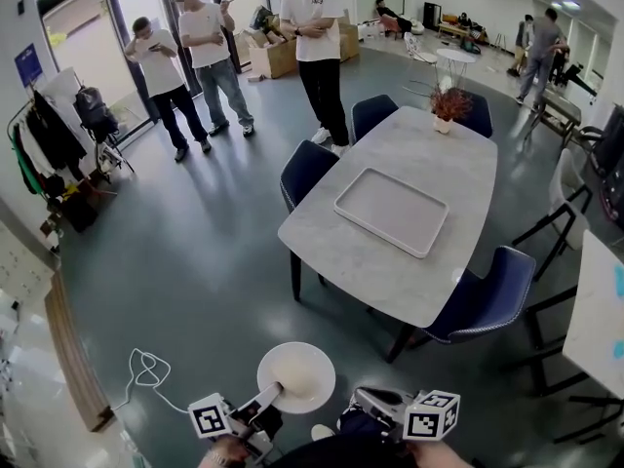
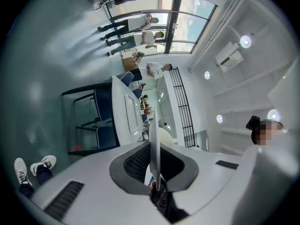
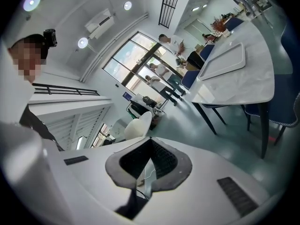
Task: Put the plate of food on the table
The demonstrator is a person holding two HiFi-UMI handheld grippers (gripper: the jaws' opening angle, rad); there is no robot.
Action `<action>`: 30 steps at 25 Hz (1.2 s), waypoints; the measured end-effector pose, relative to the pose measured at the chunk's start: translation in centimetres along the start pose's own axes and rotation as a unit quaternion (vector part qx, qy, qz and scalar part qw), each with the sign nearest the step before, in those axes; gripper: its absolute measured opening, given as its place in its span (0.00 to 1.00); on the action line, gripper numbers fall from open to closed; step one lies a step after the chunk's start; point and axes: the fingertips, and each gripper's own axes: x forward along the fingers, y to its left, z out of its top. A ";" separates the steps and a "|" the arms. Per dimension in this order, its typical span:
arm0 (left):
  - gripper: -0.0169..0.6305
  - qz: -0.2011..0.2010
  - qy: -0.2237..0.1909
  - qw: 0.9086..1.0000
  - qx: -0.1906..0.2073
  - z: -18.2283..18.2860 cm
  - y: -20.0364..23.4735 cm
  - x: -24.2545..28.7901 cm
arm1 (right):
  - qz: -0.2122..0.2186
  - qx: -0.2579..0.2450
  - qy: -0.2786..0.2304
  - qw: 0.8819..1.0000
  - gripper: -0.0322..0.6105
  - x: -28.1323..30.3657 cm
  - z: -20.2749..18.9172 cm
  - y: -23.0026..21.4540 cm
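A round white plate (image 1: 295, 376) hangs low over the floor, its face plain and pale. My left gripper (image 1: 270, 396) is shut on its near-left rim. In the left gripper view the plate (image 2: 154, 125) runs edge-on between the pads. My right gripper (image 1: 369, 399) sits just right of the plate, apart from it, with its jaws shut on nothing (image 3: 151, 140). From that side the plate (image 3: 138, 125) shows as a white disc to the left. The grey table (image 1: 341, 252) stands ahead, over a metre away, and bears a large empty grey tray (image 1: 392, 212).
Dark blue chairs (image 1: 483, 300) ring the table, one at its near right corner. A potted red plant (image 1: 449, 105) stands at the far end. Three people (image 1: 205, 47) stand beyond on the left. A white cable (image 1: 146, 369) lies on the floor. Another table edge (image 1: 600, 310) is at right.
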 end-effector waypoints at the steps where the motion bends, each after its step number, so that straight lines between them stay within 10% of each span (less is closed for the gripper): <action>1: 0.06 -0.002 0.000 1.000 0.002 0.3 -0.1 0.7 | 0.007 0.006 -0.002 1.000 0.07 0.1 0.5 -0.3; 30: 0.06 -0.021 0.046 0.999 0.011 5.9 -1.3 17.0 | -0.010 0.005 -0.076 0.997 0.07 -2.1 13.7 -7.5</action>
